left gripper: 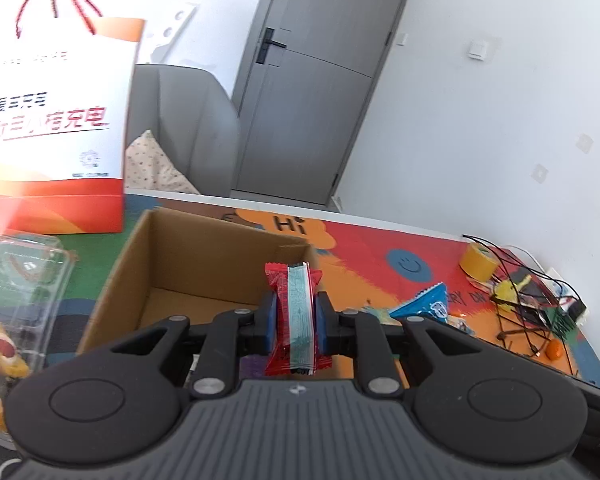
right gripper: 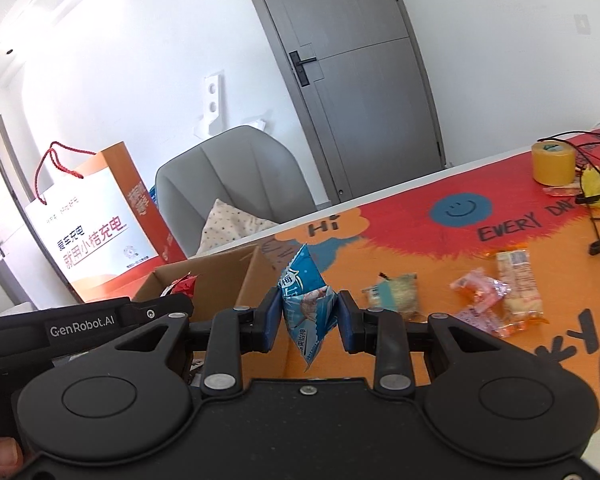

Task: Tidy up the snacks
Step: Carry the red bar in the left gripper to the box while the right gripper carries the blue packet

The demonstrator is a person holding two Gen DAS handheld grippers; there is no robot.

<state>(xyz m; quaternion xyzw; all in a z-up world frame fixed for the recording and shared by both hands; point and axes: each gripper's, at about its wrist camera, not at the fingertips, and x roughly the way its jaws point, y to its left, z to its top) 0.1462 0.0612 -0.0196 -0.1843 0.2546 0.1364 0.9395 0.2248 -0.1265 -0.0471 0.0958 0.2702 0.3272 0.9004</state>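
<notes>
My left gripper (left gripper: 296, 314) is shut on a red snack packet (left gripper: 294, 316) with a pale green stripe, held over the open cardboard box (left gripper: 204, 256). My right gripper (right gripper: 310, 316) is shut on a blue triangular snack packet (right gripper: 306, 300), just right of the box (right gripper: 228, 276). That blue packet also shows in the left wrist view (left gripper: 426, 304). The red packet (right gripper: 184, 285) and the left gripper body show at the left of the right wrist view. Several loose snacks lie on the mat: a green-beige one (right gripper: 396, 294), pink ones (right gripper: 478, 288) and an orange-edged bar (right gripper: 516, 280).
A white and orange paper bag (left gripper: 56, 128) stands behind the box. A clear plastic clamshell (left gripper: 20, 280) lies left of it. A yellow tape roll (right gripper: 553, 162) and black wires (left gripper: 528, 308) lie at the table's far right. A grey chair (right gripper: 236, 180) stands behind the table.
</notes>
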